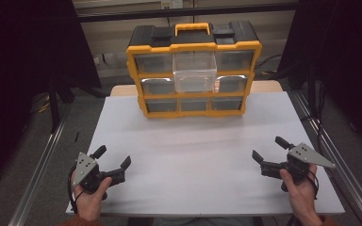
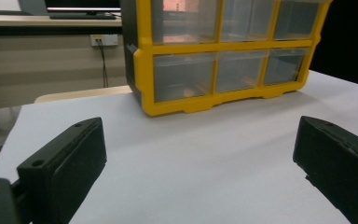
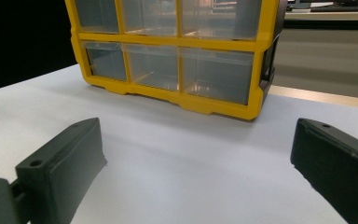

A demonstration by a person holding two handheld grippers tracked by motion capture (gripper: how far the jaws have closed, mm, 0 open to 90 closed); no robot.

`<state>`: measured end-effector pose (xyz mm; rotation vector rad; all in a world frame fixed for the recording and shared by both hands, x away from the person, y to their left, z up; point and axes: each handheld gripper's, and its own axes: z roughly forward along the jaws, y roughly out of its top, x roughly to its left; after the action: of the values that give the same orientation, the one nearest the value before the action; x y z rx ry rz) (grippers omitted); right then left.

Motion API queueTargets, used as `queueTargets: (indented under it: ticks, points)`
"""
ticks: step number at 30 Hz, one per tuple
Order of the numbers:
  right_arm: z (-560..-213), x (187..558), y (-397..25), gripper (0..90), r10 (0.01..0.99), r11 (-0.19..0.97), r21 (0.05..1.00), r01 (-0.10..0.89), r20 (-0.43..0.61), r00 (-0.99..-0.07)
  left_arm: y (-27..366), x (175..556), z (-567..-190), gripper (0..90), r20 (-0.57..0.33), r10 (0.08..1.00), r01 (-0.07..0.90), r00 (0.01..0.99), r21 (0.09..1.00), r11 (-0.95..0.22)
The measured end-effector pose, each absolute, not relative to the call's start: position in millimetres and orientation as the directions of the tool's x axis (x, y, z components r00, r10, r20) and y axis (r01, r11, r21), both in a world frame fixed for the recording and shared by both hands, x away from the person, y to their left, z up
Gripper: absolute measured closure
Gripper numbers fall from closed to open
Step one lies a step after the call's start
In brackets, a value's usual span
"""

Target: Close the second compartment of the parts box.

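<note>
Counted 1 yellow organizer point(image 1: 194, 70) w/ 9 drawers, 1 pulled out point(image 1: 194, 70). Both left gripper point(image 1: 112, 157) & right gripper point(image 1: 269, 149) spread wide, holding nothing.

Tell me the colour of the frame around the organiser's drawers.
Yellow, with a black top; the organiser frame shows best in the high view.

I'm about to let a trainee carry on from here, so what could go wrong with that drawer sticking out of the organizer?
1. The top middle drawer juts well out of the organizer; a clumsy pull could bring it right out and drop it.
2. The organizer stands upright near the table's far edge; a hard push might tip or slide it back.
3. Both grippers, left and right, are open and far off, so it's a long reach.
</note>
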<state>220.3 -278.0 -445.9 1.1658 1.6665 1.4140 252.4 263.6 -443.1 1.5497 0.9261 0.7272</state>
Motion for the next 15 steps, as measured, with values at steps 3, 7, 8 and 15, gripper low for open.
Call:
queueTargets:
  ticks: [3,7,8,15]
  points:
    - [-447.0,220.6,-276.3,1.2,0.915,0.016,0.977,0.212,0.071,-0.397,263.9,253.6,-443.9,2.5,-0.05,0.869,0.174,0.492,0.984,-0.042]
    - [-448.0,220.4,-275.6,0.0,0.897,0.027,0.972,0.233,0.079,-0.435,262.9,254.2,-444.1,2.5,-0.052,0.869,0.178,0.492,0.983,-0.042]
    - [-448.3,220.5,-274.8,0.0,0.892,0.029,0.972,0.233,0.08,-0.445,262.9,254.2,-444.1,2.5,-0.052,0.869,0.178,0.492,0.983,-0.042]
    - [-449.0,220.6,-267.8,1.7,0.871,0.068,0.965,0.253,0.066,-0.486,263.9,251.8,-443.8,2.5,-0.046,0.868,0.173,0.495,0.984,-0.046]
